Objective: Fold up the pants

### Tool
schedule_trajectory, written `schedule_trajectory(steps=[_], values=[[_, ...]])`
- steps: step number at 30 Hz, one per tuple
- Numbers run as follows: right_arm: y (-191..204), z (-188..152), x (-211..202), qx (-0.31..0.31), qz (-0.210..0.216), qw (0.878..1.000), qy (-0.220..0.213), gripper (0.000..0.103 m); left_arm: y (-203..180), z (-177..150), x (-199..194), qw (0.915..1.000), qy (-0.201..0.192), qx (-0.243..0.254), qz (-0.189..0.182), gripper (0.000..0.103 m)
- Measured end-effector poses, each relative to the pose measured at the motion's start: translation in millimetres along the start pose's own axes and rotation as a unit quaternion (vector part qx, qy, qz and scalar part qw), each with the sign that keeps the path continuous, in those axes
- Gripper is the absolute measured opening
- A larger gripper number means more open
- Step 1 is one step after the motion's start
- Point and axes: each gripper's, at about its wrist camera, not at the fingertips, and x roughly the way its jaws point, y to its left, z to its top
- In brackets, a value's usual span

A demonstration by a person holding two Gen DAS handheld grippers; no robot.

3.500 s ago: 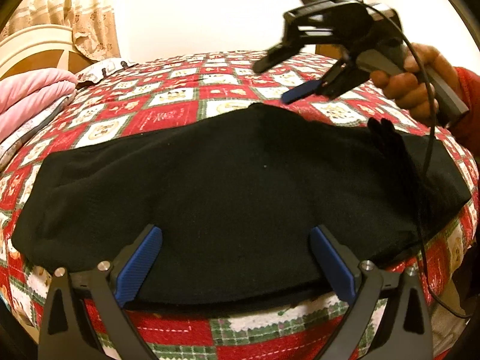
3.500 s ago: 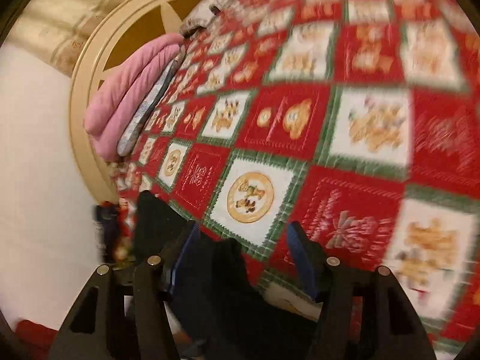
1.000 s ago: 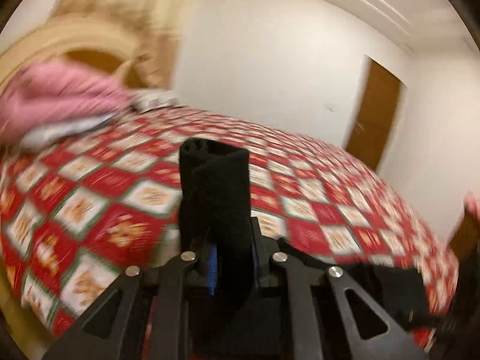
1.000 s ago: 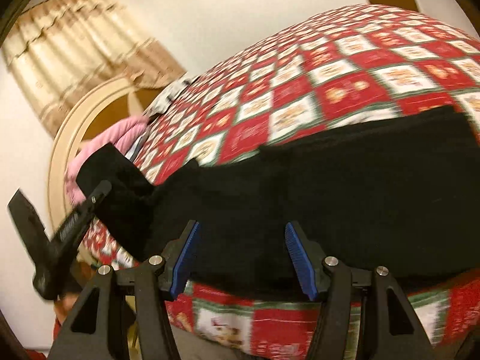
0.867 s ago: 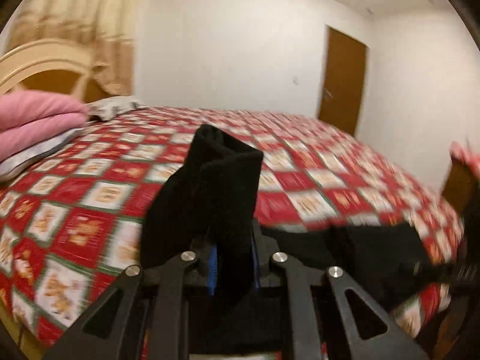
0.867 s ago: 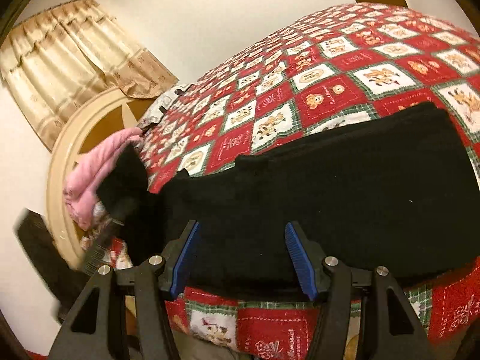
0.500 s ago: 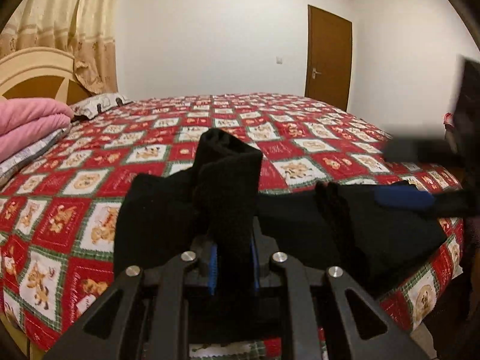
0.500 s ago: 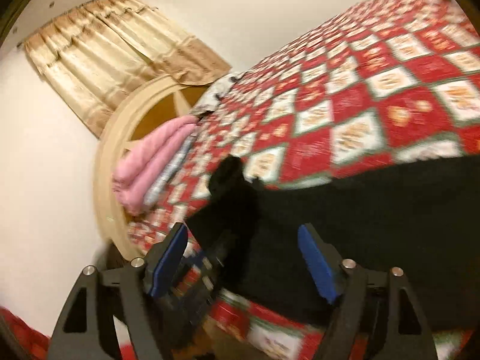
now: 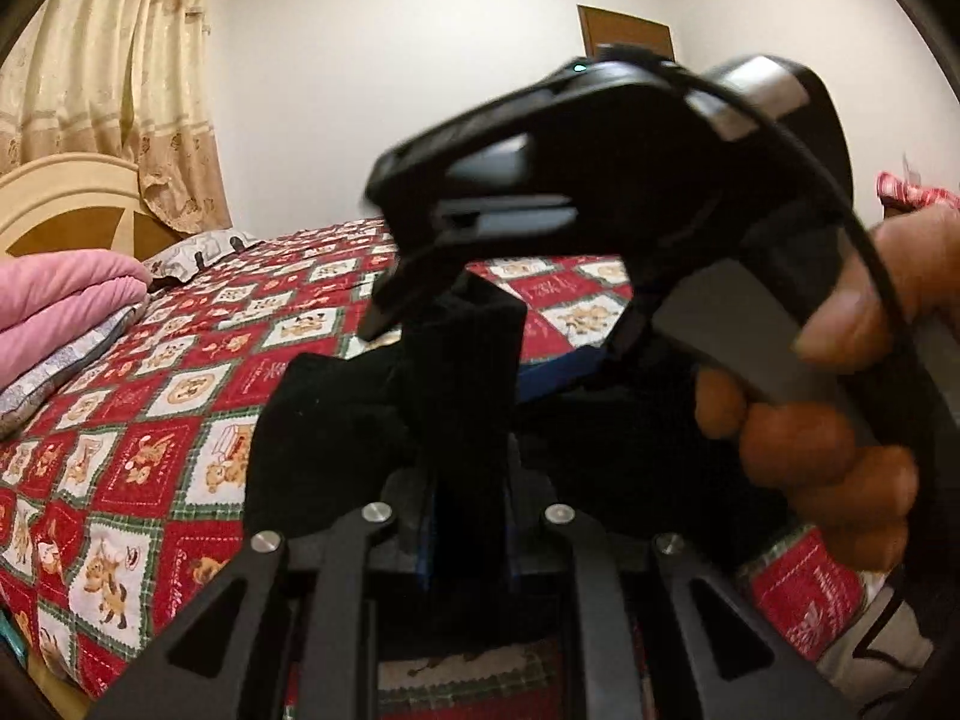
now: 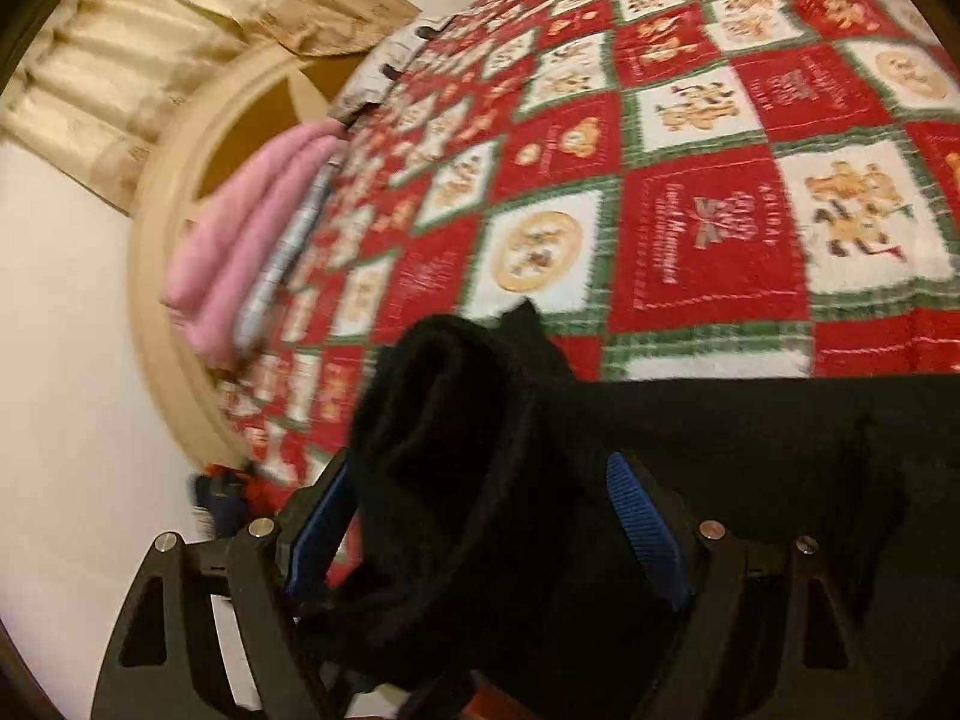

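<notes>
Black pants lie across the near edge of the bed. My left gripper is shut on a bunched end of them, which stands up between its fingers. My right gripper, held by a hand, fills the right of the left wrist view and reaches over that raised end. In the right wrist view the right gripper is open, its blue pads either side of the raised black bundle without squeezing it. The rest of the pants stretches away to the right.
A red, white and green patchwork bedspread covers the bed. A folded pink blanket lies by the cream headboard at the left. Curtains hang behind it. A brown door is in the far wall.
The right gripper has opened wider and swung across to the left gripper, so its fingers now straddle the raised end. The left gripper rolled level and keeps its hold.
</notes>
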Motion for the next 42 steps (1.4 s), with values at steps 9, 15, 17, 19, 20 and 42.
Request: schedule_trajectory(steps=[9, 15, 17, 19, 20, 42], values=[[2.7, -4.8, -57.6, -0.055, 0.022, 0.997, -0.05, 0.023, -25.0, 18.6, -19.9, 0.9992, -0.021, 0.033, -0.005, 0.018], [-23.3, -7.0, -135.1, -0.062, 0.053, 0.992, -0.096, 0.023, -75.8, 50.9, -42.7, 0.9934, -0.068, 0.083, -0.041, 0.018], [-40.6, -9.4, -158.1, -0.059, 0.05, 0.991, -0.105, 0.023, -99.5, 58.0, -46.2, 0.9897, -0.08, 0.103, -0.059, 0.018], [-58.8, -13.9, -177.5, -0.054, 0.043, 0.991, -0.111, 0.023, -119.3, 62.7, -47.2, 0.9869, -0.082, 0.113, -0.08, 0.018], [-66.9, -16.6, -184.9, -0.053, 0.038, 0.991, -0.114, 0.023, -129.7, 64.7, -46.7, 0.9857, -0.081, 0.117, -0.091, 0.018], [-216.4, -64.8, -203.8, 0.041, 0.004, 0.993, -0.11, 0.027, -219.3, 31.3, 0.4, 0.9577, -0.003, 0.206, -0.201, 0.042]])
